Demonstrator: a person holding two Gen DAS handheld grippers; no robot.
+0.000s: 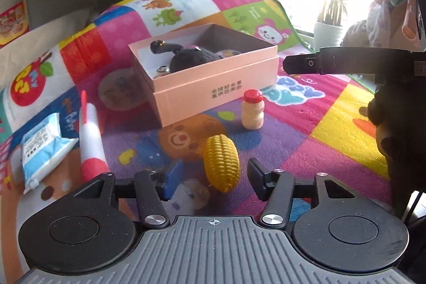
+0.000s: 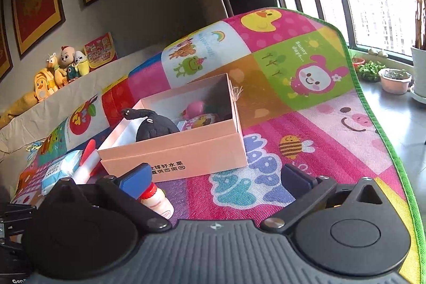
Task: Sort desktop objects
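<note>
Fingers of the left gripper (image 1: 213, 178) stand parted with a yellow toy corn cob (image 1: 222, 163) between them, its pads not visibly pressing on it. Beyond, on the patchwork play mat (image 1: 332, 129), stand a small red-capped bottle (image 1: 253, 109) and an open pink box (image 1: 213, 81) (a black plush toy (image 1: 190, 59) inside).

Right wrist view: right gripper (image 2: 215, 181) spread wide, empty; bottle (image 2: 157, 200) beside its left, blue-padded finger, box (image 2: 175, 151) ahead.

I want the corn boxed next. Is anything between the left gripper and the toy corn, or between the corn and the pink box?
Nothing blocks the left gripper: the toy corn lies between its open fingers. Toward the pink box, the small red-capped bottle stands just right of the path.
</note>
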